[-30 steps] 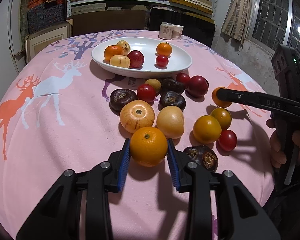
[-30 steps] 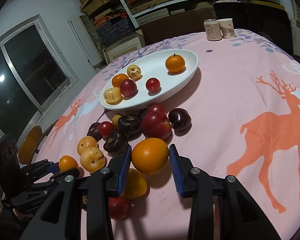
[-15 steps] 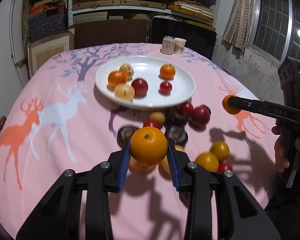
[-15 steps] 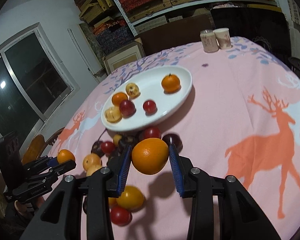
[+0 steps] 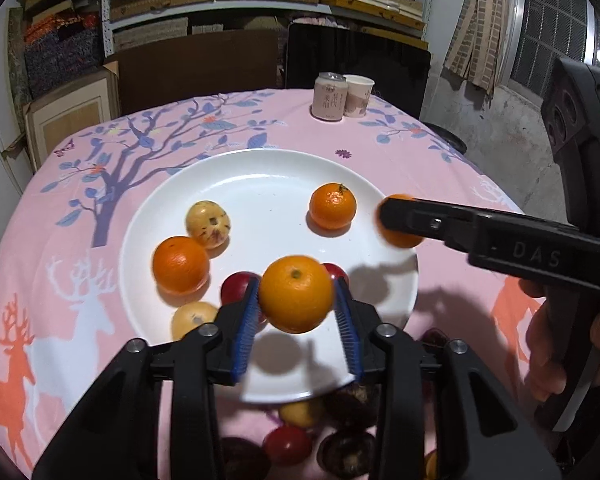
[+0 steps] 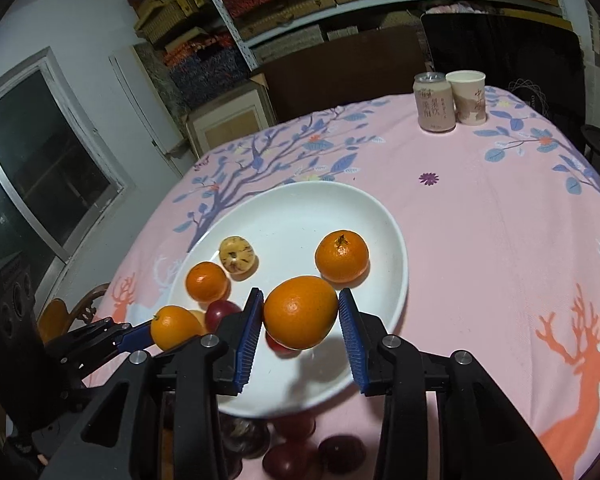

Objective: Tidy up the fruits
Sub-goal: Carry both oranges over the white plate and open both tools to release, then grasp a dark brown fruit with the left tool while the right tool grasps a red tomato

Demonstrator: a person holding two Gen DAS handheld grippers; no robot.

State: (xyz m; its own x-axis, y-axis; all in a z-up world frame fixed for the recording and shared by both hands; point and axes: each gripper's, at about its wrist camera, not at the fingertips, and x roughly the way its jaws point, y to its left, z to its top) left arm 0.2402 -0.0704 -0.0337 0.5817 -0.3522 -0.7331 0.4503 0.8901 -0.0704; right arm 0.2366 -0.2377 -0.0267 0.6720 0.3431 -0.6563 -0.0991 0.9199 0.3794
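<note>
The left orange [image 5: 296, 294] hangs between the blue pads of the left tongs [image 5: 296, 282], above the near part of a white plate [image 5: 172, 208]. These tongs are opening and barely grip it. The right orange [image 6: 301, 312] sits likewise in the right tongs [image 6: 300, 294], also opening, over the plate's right side. On the plate lie a stemmed orange [image 5: 333, 206], another orange [image 5: 180, 265], a pale yellow fruit [image 5: 208, 219] and red ones. Dark and red fruit [image 5: 288, 450] lies on the pink-clothed worktop [image 5: 420, 160] by the near rim. A can [image 5: 329, 96] and paper cup [image 5: 358, 96] stand at the far edge.
</note>
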